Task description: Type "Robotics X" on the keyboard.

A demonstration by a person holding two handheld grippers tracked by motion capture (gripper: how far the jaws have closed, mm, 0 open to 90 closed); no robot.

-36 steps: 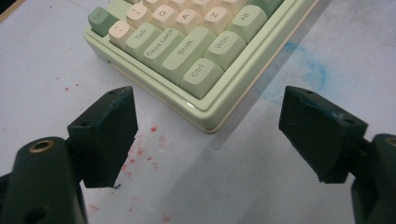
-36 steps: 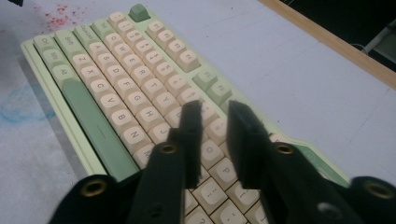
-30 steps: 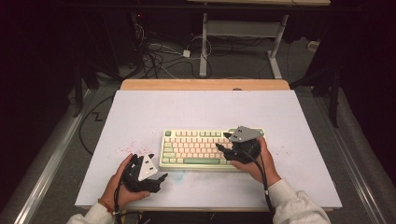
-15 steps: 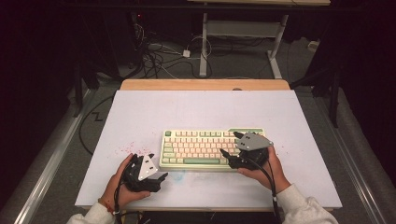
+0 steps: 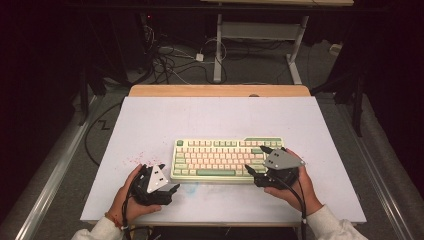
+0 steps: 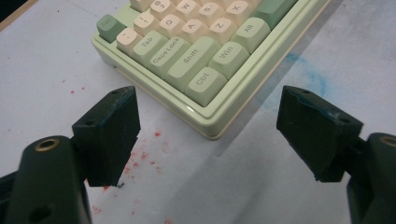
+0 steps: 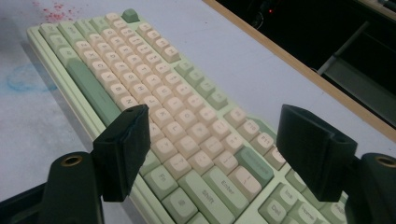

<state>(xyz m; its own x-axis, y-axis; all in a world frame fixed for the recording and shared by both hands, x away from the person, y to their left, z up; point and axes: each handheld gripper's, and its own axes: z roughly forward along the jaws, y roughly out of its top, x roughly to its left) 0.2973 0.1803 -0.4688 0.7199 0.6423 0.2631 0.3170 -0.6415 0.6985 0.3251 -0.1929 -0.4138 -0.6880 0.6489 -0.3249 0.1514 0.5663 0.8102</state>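
- The bench [image 5: 150, 120] has a white top with red specks near its front left and a blue smudge by the front edge.
- The keyboard [image 5: 227, 159], green and cream, lies flat near the front edge, about midway along it.
- The right gripper [image 5: 261, 165] is over the keyboard's right end; its jaws have just been opening and stand spread, pinching nothing.
- The left gripper [image 5: 167, 185] sits off the keyboard's front left corner, jaws spread, empty.
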